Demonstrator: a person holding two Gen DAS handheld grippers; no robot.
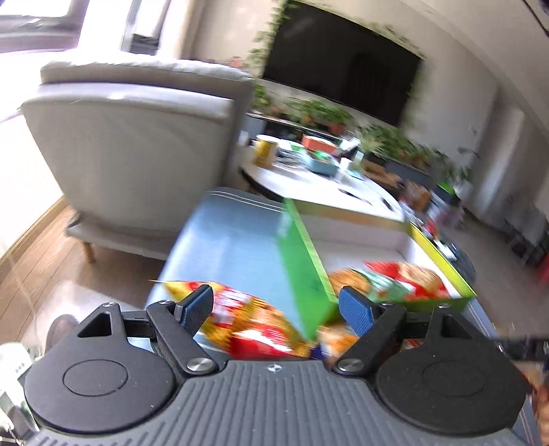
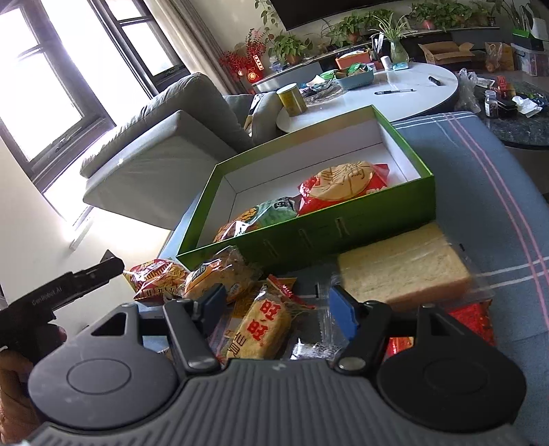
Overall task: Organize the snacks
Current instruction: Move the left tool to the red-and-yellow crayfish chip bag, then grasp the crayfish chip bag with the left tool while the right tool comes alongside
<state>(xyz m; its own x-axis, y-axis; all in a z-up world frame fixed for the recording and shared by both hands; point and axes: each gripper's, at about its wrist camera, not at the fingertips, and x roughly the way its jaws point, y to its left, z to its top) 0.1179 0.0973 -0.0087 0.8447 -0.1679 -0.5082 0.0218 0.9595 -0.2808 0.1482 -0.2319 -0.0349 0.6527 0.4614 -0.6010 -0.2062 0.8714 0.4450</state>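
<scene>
The green box (image 2: 308,236) sits open on your blue-grey checked cloth (image 2: 487,192), white inside. Two packets lie in it: a red packet with a round cracker (image 2: 346,185) toward the right end, and a green-and-orange packet (image 2: 260,216) against the near wall on the left.

Outside the box, against its near wall, the loose snacks are heaped. A clear-wrapped block of sliced bread (image 2: 401,267) lies at the right, touching the wall. Left of it sits a rice cracker packet (image 2: 264,326) with red characters, then an orange packet (image 2: 219,274) and a red-and-yellow packet (image 2: 154,278) at the cloth's left edge. A red bag (image 2: 470,319) shows beside the bread, partly hidden by your tool.

Your right gripper (image 2: 278,305) stands wide above the heap, with the rice cracker packet between the blue pads (image 2: 343,308); neither pad presses on it.

Your left gripper (image 1: 274,305) is also wide, nothing held. That view is blurred. It looks along the box's near left corner (image 1: 302,274), with the red-and-yellow packet (image 1: 247,319) below the gap between its fingers. From the right wrist its black body (image 2: 61,295) shows at the left edge, well clear of the box.

Beyond the cloth: a grey sofa (image 2: 161,147), a white oval table (image 2: 387,92) bearing a yellow tin (image 2: 291,99) and a teal basket (image 2: 355,77), and potted plants (image 2: 346,27) along the wall.
</scene>
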